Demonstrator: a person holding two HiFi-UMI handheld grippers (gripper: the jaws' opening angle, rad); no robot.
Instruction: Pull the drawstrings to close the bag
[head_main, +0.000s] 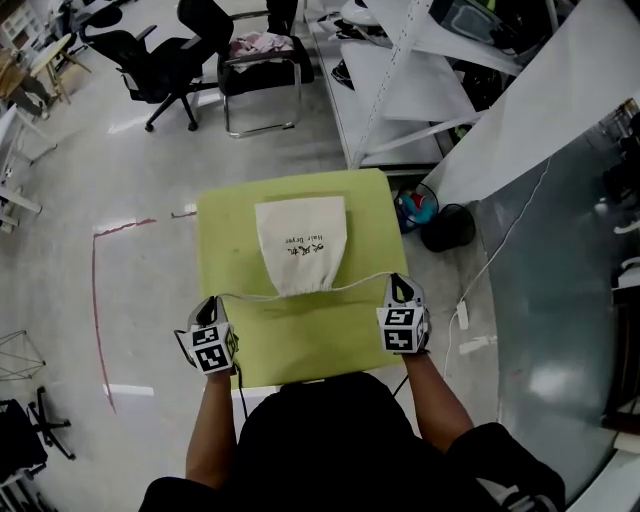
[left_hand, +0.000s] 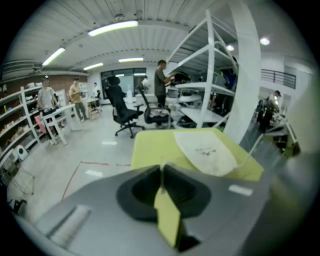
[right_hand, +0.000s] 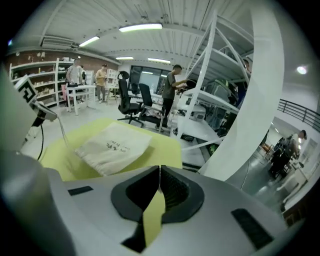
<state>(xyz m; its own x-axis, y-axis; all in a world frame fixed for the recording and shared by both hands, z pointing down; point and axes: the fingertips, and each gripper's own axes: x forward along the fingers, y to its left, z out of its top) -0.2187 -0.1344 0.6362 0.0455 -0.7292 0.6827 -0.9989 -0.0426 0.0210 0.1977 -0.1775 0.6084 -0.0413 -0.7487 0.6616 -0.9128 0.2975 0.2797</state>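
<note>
Two closed grips on the drawstring (head_main: 355, 285): left tongs (head_main: 212, 300), right tongs (head_main: 400, 282).

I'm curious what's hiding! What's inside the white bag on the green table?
Can't tell. The bag lies flat on the table, its mouth gathered by the drawstring; cloth covers anything inside.

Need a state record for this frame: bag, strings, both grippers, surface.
surface: green table
bag: white drawstring bag, lying flat on the table, mouth toward the person and gathered
drawstring: drawstring runs from the mouth out sideways to both grippers
left gripper: jaws together, string end at its tip
right gripper: jaws together, string end at its tip
task state: mouth looks cinched
</note>
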